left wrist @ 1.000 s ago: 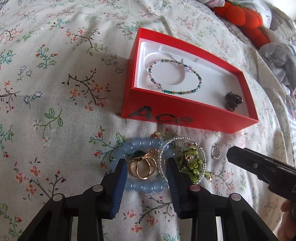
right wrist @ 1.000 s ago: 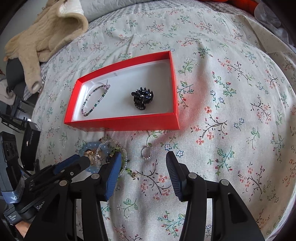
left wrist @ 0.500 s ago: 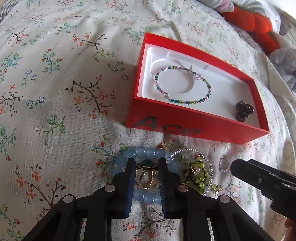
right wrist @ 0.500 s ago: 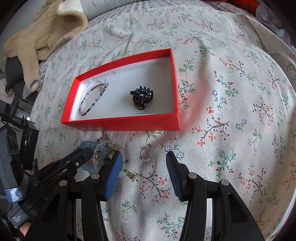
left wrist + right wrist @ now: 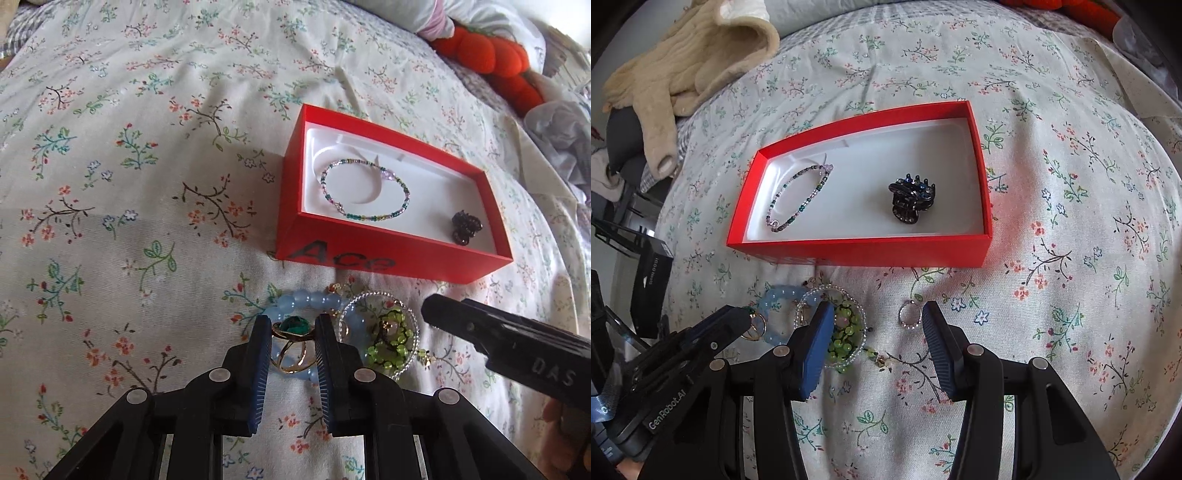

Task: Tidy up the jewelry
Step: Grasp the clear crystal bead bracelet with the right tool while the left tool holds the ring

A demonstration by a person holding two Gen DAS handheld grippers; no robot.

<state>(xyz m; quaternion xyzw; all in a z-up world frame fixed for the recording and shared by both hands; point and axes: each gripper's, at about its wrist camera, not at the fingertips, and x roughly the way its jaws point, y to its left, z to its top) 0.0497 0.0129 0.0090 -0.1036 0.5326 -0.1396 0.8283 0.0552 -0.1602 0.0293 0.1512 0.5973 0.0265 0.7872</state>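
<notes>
A red box (image 5: 369, 264) (image 5: 849, 254) with a white lining holds a beaded bracelet (image 5: 365, 192) (image 5: 798, 201) and a dark hair claw (image 5: 465, 226) (image 5: 911, 199). In front of it lie a pale blue bead bracelet (image 5: 314, 299) (image 5: 775, 295), a clear bead bracelet with green beads (image 5: 391, 339) (image 5: 846, 336) and a small silver ring (image 5: 909, 314). My left gripper (image 5: 293, 332) is shut on a gold ring with a green stone (image 5: 295, 326), lifted slightly off the pile. My right gripper (image 5: 877, 325) is open, low over the bedspread beside the silver ring.
The floral bedspread (image 5: 129, 184) covers the bed. A beige knit garment (image 5: 683, 62) lies at the far left, an orange plush (image 5: 491, 59) and grey cloth (image 5: 557, 136) at the far right. A black box (image 5: 650, 284) stands off the bed's left edge.
My left gripper closed on the gold ring and rose and drew back a little from the pile. The right gripper stayed open and barely moved.
</notes>
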